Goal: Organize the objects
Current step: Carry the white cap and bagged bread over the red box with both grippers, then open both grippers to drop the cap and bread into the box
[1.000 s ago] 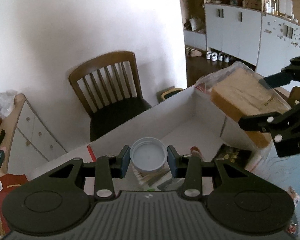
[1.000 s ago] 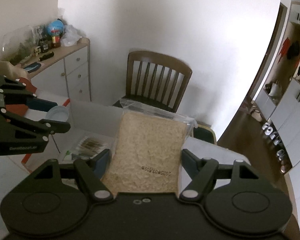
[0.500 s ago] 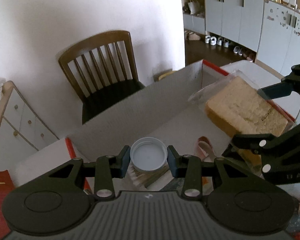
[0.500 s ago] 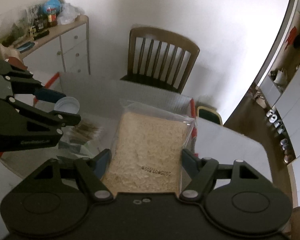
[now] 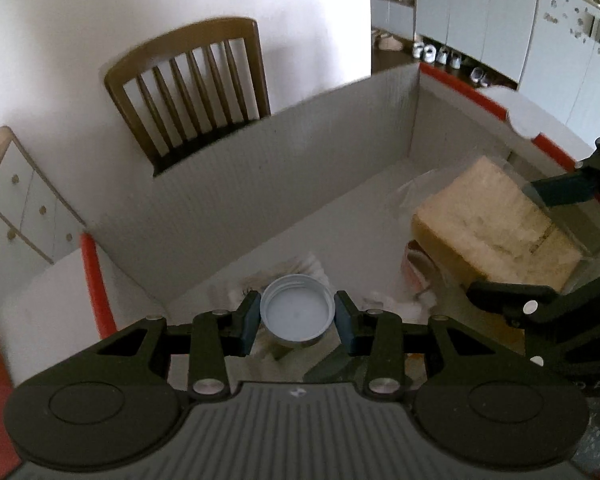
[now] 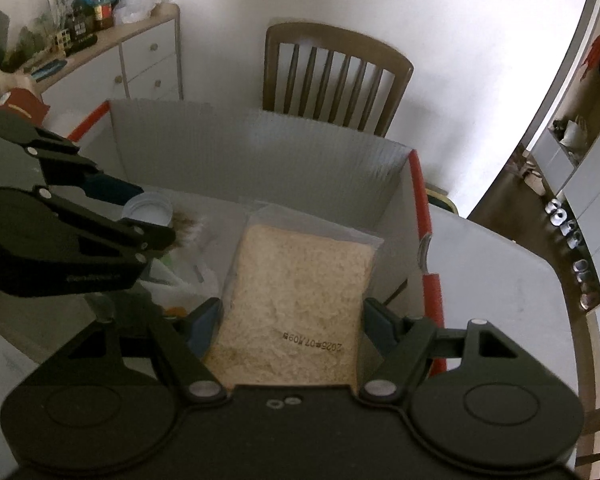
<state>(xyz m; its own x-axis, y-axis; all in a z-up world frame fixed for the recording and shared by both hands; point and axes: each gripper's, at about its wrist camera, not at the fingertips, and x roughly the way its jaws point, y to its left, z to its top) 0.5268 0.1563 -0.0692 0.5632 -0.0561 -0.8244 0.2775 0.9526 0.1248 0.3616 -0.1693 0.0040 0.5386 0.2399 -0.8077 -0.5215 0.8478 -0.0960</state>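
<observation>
Inside the box (image 5: 300, 168) now, lower: left fingers (image 5: 297, 322) clamp cap (image 5: 297, 312), right fingers (image 6: 292, 320) bread (image 6: 300, 300)

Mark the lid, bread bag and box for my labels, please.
lid (image 5: 297, 315), left wrist view, its inner face.
bread bag (image 6: 300, 300), right wrist view, middle of the bread.
box (image 5: 260, 168), left wrist view, far wall.

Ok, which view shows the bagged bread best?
The right wrist view: the bagged bread fills the middle between the right gripper pads, printed date visible. The left wrist view shows it side-on at the right edge, over the box.
</observation>
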